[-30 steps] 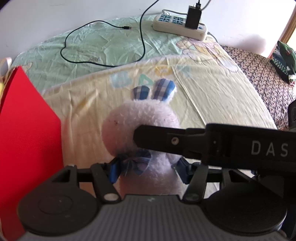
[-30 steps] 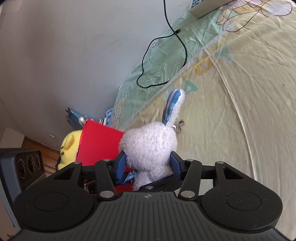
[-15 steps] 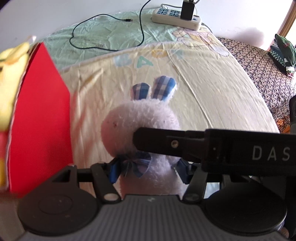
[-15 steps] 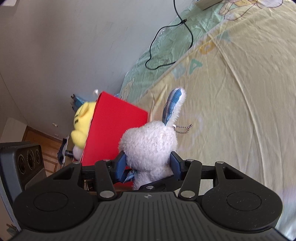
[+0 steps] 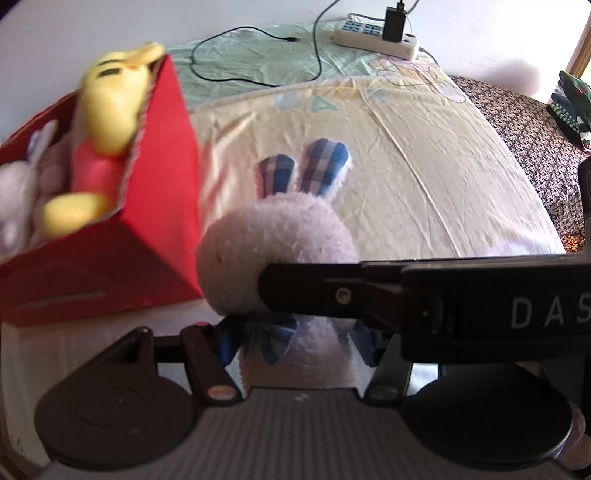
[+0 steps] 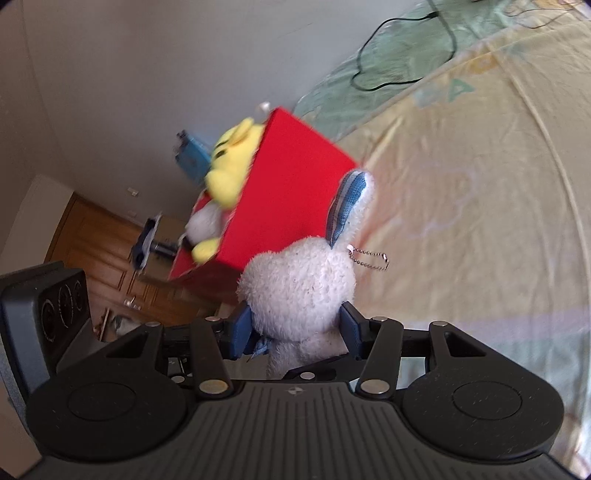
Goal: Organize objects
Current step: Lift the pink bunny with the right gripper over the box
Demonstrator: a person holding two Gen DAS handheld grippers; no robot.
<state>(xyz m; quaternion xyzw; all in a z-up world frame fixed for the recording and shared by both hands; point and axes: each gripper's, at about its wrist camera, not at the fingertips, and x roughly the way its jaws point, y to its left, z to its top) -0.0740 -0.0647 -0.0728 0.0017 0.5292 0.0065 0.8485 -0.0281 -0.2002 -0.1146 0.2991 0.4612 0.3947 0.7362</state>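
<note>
Spread beneath everything, a yellow bedsheet (image 5: 424, 155). At ten o'clock from the white plush rabbit (image 5: 273, 251), a red box (image 5: 159, 206) holding a yellow plush toy (image 5: 107, 107). Pinching the rabbit's body from both sides, left gripper (image 5: 295, 343) and right gripper (image 6: 295, 328). Dangling off the rabbit's head, a bead chain (image 6: 369, 256).

Setting: a home bedroom. Bed (image 5: 424, 155) covered by a pale yellow and green cartoon-print sheet, plain painted wall (image 5: 110, 22) behind it. White power strip (image 5: 373, 35) with a black charger and cable (image 5: 258, 44) lies on the bedding. Red box (image 5: 155, 206) of plush toys (image 5: 110, 99) on the bed. Wooden floor (image 6: 107, 240) seen beside the bed
</note>
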